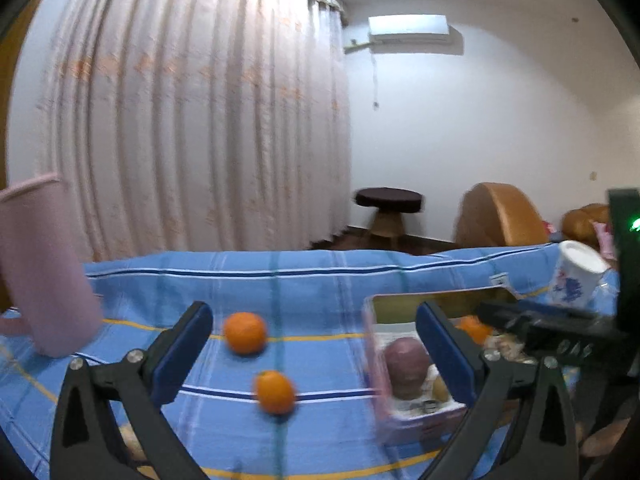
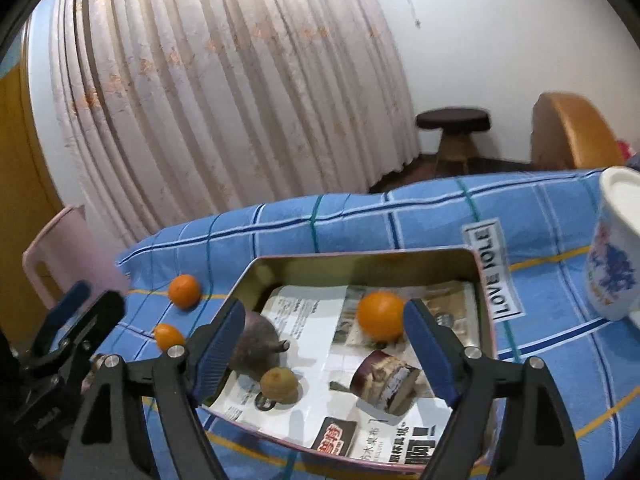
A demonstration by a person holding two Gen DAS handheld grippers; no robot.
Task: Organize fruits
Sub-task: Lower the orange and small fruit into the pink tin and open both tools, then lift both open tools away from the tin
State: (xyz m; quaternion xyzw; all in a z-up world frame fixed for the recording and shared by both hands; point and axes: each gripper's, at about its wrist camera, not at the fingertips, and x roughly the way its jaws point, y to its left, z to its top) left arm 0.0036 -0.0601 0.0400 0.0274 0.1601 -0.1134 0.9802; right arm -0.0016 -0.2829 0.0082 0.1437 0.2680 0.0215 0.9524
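Note:
Two oranges lie on the blue checked cloth: a far one and a near one. A pink-rimmed tin box, lined with newspaper, holds a third orange, a dark purple fruit, a small brownish fruit and a small jar. My left gripper is open and empty, above the two loose oranges. My right gripper is open and empty over the box.
A pink pitcher stands at the left of the cloth. A white mug with blue print stands right of the box. Behind the table are a curtain, a dark stool and an orange-brown chair.

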